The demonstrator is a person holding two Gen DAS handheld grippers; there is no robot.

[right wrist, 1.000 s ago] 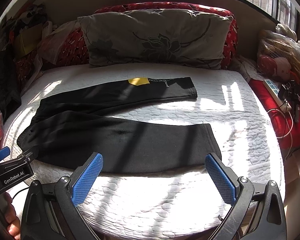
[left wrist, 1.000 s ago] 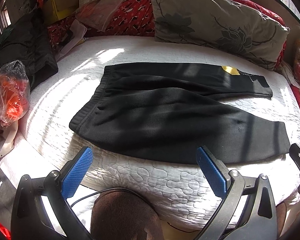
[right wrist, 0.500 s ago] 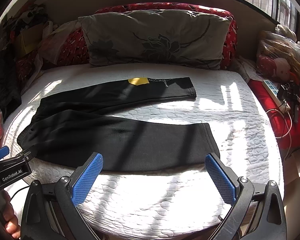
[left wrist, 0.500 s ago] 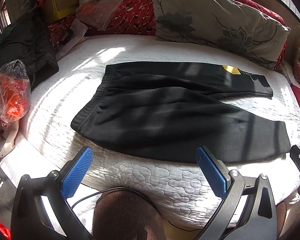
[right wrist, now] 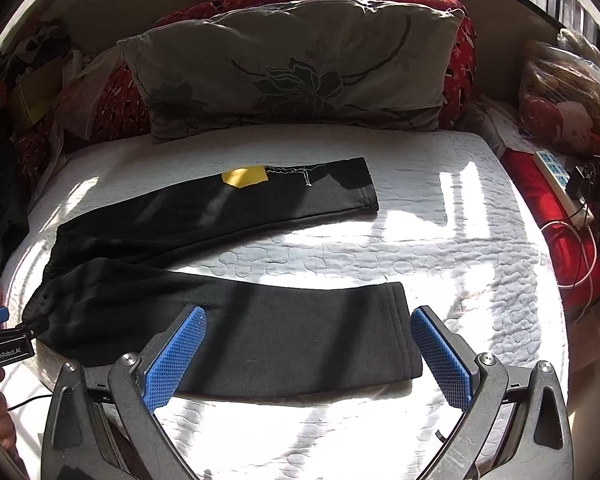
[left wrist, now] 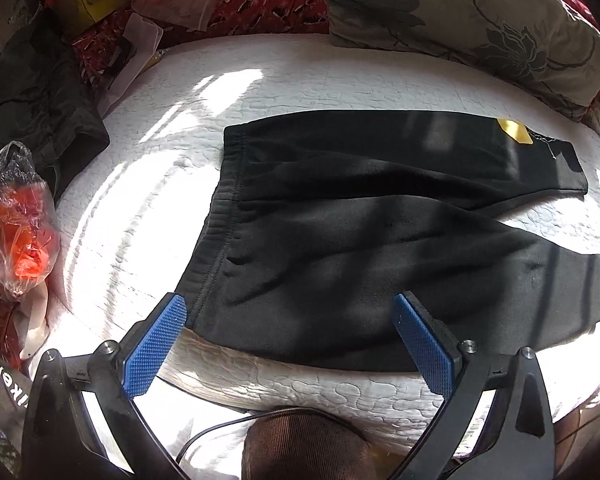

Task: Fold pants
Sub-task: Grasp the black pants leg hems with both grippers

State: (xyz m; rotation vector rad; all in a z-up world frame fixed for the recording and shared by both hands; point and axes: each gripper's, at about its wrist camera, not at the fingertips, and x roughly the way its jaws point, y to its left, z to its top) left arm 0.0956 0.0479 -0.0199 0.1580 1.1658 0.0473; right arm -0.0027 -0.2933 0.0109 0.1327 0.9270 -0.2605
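Black pants [left wrist: 360, 240] lie flat on the white quilted bed [left wrist: 172, 128], waistband to the left, two legs spread apart to the right; they also show in the right wrist view [right wrist: 260, 332]. A yellow patch [right wrist: 245, 176] marks the far leg. My left gripper [left wrist: 292, 344] is open, hovering over the near waistband corner and the near leg's edge. My right gripper [right wrist: 306, 356] is open, its jaws straddling the near leg's cuff end. Neither holds anything.
A grey flowered pillow [right wrist: 292, 72] and red cushions line the bed's far side. An orange plastic bag [left wrist: 16, 216] and dark clothes [left wrist: 40, 96] sit at the left. A power strip with cables [right wrist: 556, 180] lies at the right. The left gripper [right wrist: 4, 340] shows at the right view's left edge.
Both grippers have moved forward and down toward the pants; the near leg and waistband now lie between the open jaws. The pants have not moved.
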